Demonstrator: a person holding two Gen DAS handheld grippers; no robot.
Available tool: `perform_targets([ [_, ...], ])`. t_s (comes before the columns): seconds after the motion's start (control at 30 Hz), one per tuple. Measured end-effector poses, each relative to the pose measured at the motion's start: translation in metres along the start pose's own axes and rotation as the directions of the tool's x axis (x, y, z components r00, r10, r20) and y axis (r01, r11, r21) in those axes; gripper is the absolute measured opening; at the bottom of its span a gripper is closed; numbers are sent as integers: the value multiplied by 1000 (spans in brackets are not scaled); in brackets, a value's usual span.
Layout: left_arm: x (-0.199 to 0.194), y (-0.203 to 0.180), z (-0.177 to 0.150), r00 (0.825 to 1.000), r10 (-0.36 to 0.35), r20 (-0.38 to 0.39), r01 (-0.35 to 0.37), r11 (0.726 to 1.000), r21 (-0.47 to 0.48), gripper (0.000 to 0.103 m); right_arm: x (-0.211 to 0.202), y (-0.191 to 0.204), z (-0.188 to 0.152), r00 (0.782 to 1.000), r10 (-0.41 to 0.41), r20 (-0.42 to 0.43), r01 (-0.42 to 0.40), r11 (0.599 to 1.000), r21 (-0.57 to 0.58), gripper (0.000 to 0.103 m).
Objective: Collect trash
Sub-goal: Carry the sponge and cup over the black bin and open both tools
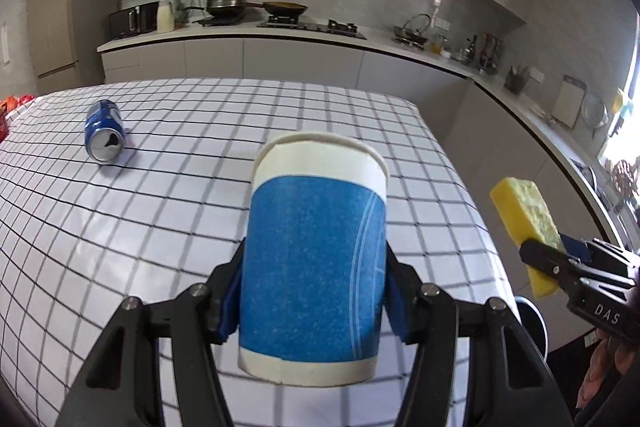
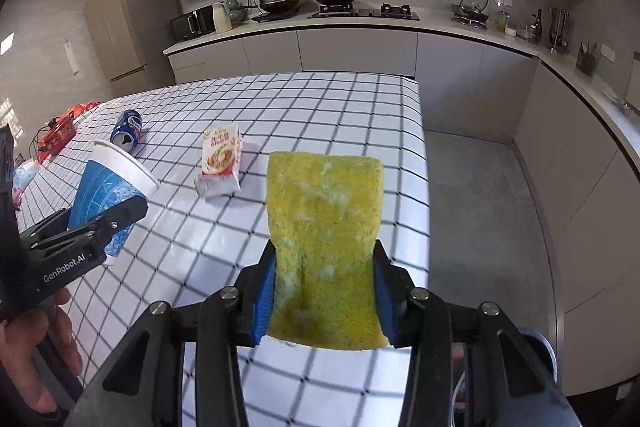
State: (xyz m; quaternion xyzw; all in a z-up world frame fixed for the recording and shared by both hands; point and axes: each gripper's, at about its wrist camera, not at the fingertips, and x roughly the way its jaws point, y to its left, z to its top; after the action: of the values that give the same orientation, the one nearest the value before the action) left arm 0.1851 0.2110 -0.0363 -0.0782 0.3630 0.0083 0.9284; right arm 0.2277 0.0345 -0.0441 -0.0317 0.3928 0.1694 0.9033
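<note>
Here the left gripper (image 1: 314, 291) clamps a paper cup (image 1: 316, 259), the right gripper (image 2: 326, 291) a sponge (image 2: 326, 239) (both near the table (image 2: 320, 99) edge, open floor (image 2: 480, 195) beyond).

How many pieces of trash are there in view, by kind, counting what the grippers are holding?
Paper cup: 1, in the left gripper
Sponge: 1, in the right gripper
Soda can: 1, on its side
Snack packet: 1, on the table
Total: 4

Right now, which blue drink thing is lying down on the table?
The can. It lies on its side on the checked cloth, while the paper cup is held up by the left gripper.
</note>
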Motion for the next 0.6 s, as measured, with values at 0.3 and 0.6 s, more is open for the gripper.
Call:
perform_targets([
  [0.3,-11,-66,-28,999,-33,-22,34,998,49,59,-39,-49,-37,1000,-25,-11,25,999,31,45],
  [0.6,-19,-132,-42,996,-80,-34,83,989,125,59,-71,-102,-66,998,-65,-15,66,995,77,45],
])
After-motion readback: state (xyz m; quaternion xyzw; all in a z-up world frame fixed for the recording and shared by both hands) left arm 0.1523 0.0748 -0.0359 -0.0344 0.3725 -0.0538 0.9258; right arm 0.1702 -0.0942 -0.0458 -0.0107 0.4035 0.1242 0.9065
